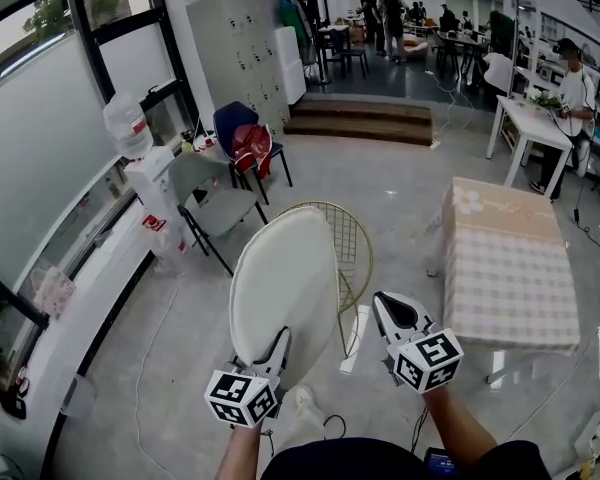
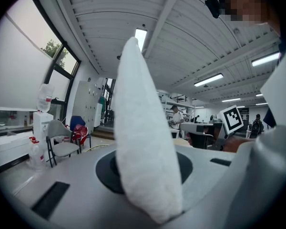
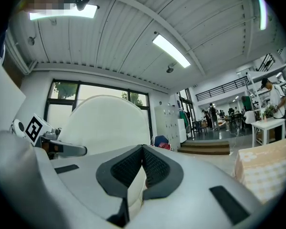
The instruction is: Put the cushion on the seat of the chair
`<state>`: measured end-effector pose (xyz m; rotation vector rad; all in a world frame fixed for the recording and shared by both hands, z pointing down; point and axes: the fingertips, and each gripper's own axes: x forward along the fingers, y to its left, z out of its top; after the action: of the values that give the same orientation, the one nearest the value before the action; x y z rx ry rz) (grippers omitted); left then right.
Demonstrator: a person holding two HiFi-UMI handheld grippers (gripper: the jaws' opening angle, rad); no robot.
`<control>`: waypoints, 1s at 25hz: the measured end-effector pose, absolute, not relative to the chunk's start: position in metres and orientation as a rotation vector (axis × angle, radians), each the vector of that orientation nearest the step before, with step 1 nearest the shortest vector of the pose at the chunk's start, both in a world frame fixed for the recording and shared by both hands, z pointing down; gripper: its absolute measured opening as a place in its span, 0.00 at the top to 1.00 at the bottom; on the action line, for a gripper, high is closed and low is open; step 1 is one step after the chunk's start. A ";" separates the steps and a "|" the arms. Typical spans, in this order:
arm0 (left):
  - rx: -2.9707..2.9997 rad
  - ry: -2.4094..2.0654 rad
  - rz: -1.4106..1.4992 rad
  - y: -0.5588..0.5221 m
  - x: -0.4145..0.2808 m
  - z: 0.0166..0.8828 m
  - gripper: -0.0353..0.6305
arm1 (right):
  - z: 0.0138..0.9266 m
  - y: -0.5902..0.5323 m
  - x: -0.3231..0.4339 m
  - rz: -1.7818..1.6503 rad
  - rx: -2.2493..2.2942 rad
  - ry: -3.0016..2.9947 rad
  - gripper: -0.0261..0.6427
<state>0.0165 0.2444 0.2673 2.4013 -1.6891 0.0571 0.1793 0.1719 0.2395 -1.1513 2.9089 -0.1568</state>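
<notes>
the cushion (image 1: 285, 288) is in the air, standing on edge. the left gripper (image 1: 282, 340) has its fingers closed on the lower rim. the wire chair (image 1: 357, 236) is just behind it at 12 o'clock. the right gripper (image 1: 385, 308) is apart from the cushion at its 3 o'clock. its fingers meet at the tips and i see nothing held in them.

what could go wrong: one pinch at the bottom rim carries a tall, soft disc, so it may flop over or slide out of the fingers. the cushion also hides the seat from the head view. lowered blind, it could catch the chair's wire rim and end up propped against the back instead of flat on the seat.

the left gripper view shows the cushion (image 2: 143, 128) edge-on, running down between the fingers, which confirms the grip. the right gripper view shows the cushion's broad face (image 3: 105, 123) at 10 o'clock, clear of its own fingers. only the head view shows the chair clearly.
</notes>
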 end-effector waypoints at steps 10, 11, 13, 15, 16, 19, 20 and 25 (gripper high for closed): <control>2.382 -1.676 0.049 0.192 -0.003 0.274 0.84 | 0.244 0.122 0.160 -0.178 -1.168 2.927 0.93; 2.383 -1.672 0.049 0.186 -0.006 0.273 0.84 | 0.243 0.116 0.157 -0.180 -1.171 2.927 0.93; 2.387 -1.664 0.053 0.174 -0.014 0.272 0.84 | 0.241 0.104 0.149 -0.184 -1.177 2.927 0.93; 2.392 -1.657 0.058 0.162 -0.022 0.271 0.84 | 0.241 0.094 0.140 -0.187 -1.182 2.928 0.93; 2.394 -1.656 0.060 0.157 -0.025 0.270 0.84 | 0.241 0.088 0.136 -0.189 -1.185 2.929 0.94; 2.400 -1.646 0.072 0.139 -0.034 0.272 0.84 | 0.245 0.073 0.126 -0.202 -1.201 2.928 0.93; 2.402 -1.640 0.074 0.133 -0.037 0.273 0.84 | 0.246 0.068 0.123 -0.205 -1.206 2.927 0.93; 2.416 -1.607 0.068 0.104 -0.058 0.272 0.84 | 0.242 0.041 0.100 -0.198 -1.236 2.925 0.94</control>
<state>-0.0578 0.1041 0.2720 2.4158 -1.6065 0.0679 0.1003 0.0410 0.2422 -1.2362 2.9251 -0.1976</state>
